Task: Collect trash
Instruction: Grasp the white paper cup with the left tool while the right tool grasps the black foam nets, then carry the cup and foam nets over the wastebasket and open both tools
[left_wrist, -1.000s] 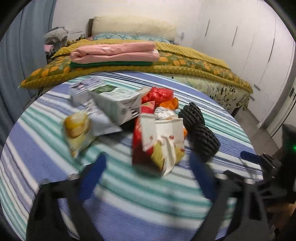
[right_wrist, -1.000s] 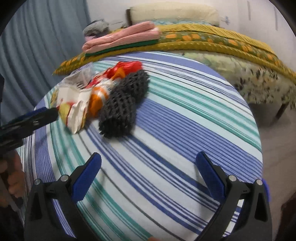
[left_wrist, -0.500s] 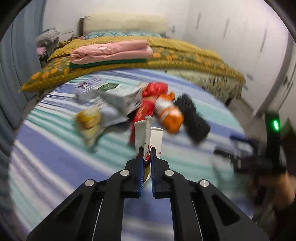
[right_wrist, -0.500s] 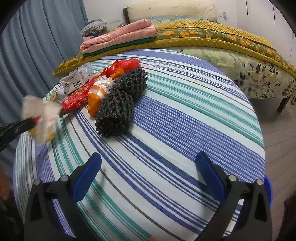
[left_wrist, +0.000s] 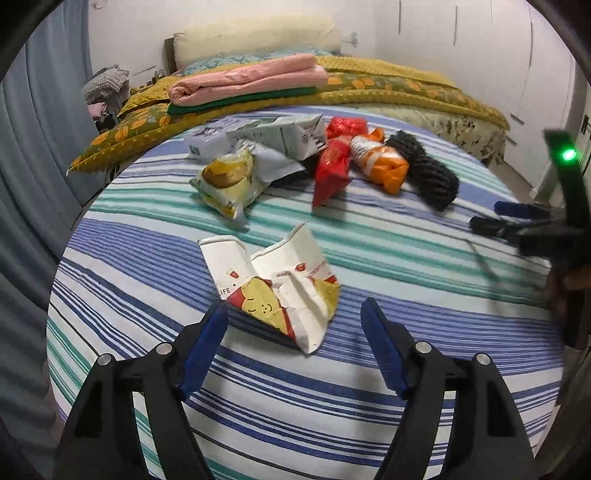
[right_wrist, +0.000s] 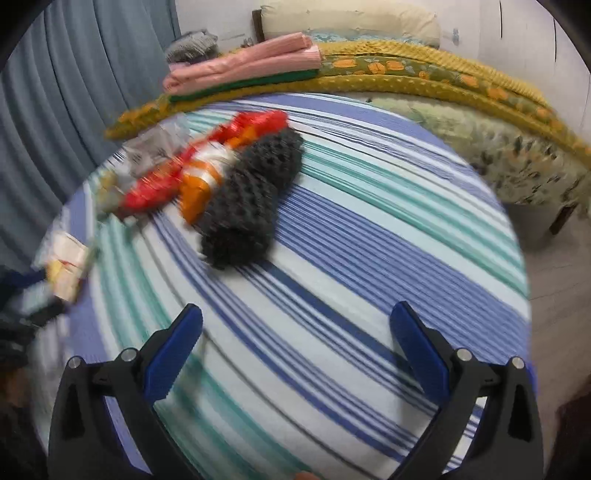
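both pairs of jaws were found parted: those of the left gripper (left_wrist: 291, 325) were opening, with the crumpled white carton (left_wrist: 275, 286) lying on the striped cloth (left_wrist: 406, 258) just ahead of and between the blue pads, not pressed by either, though its near edge came close to the left pad; those of the right gripper (right_wrist: 295, 332) were held wide over bare cloth with nothing between them. the remaining trash was seen heaped toward the far side of the table: a yellow snack bag (left_wrist: 229, 181), a grey milk carton (left_wrist: 280, 134), a red wrapper (left_wrist: 330, 171), an orange packet (left_wrist: 380, 162) and a black foam net (left_wrist: 424, 170), the last three touching one another. no bin or bag for the trash could be made out in either view. the step in hand was judged to be the setting down of the white carton apart from the heap, so the collecting was taken to be at an early stage. for the next move, another piece from the heap would probably have to be reached for, with the jaws closed on a loose edge so that neighbouring pieces were not dragged along.
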